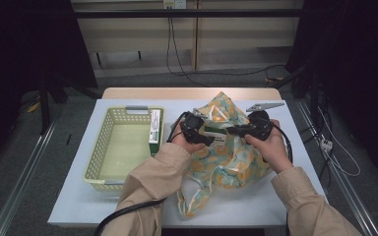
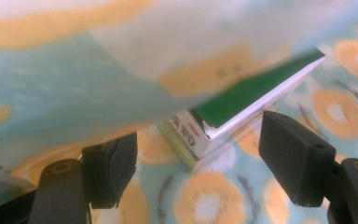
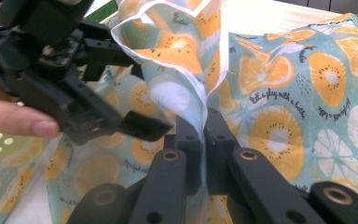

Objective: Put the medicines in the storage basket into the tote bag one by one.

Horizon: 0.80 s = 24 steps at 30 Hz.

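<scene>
green box (image 2: 223, 116) lies between the left claw's (image 2: 198, 163) parted jaws, untouched.

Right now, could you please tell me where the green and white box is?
In the high view the green and white box sits at the mouth of the orange-print bag, mid-table, between the left gripper and right gripper, right of the basket.

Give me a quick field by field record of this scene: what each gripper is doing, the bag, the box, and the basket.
left gripper: jaws open around the green and white box, pads not on it
right gripper: shut on the bag's edge
bag: orange-slice print, lying on the table, mouth held open
basket: pale yellow, left of the bag, another box leaning at its right wall
</scene>
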{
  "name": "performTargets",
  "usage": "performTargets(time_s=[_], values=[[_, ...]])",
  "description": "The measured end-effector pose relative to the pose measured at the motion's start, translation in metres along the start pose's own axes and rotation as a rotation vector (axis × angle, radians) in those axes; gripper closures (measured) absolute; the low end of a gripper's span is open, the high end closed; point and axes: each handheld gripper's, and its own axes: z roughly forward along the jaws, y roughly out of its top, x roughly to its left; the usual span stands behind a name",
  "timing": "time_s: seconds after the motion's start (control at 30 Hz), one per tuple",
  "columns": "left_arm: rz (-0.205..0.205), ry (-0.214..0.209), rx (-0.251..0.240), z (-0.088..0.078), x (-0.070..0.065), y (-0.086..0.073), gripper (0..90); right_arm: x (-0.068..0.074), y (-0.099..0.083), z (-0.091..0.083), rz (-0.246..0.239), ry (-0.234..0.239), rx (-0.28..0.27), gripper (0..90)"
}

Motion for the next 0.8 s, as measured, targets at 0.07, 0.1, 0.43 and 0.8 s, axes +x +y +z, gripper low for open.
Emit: performTargets(time_s=[0.07,0.1,0.43,0.8], values=[[0.000,-0.025,0.017,-0.002,-0.001,0.001,25.2,0.000,0.000,0.000,-0.001,0.000,-0.001,87.2],[0.010,-0.030,0.019,-0.004,-0.002,0.001,23.8,0.000,0.000,-0.001,0.000,0.001,0.000,87.2],[0.073,-0.133,0.039,-0.058,-0.017,0.010,15.7,-0.002,-0.001,-0.005,0.011,-0.014,-0.001,87.2],[0.077,-0.040,0.035,-0.117,0.019,0.003,14.2,-0.002,-0.002,-0.006,0.011,-0.019,-0.004,87.2]])
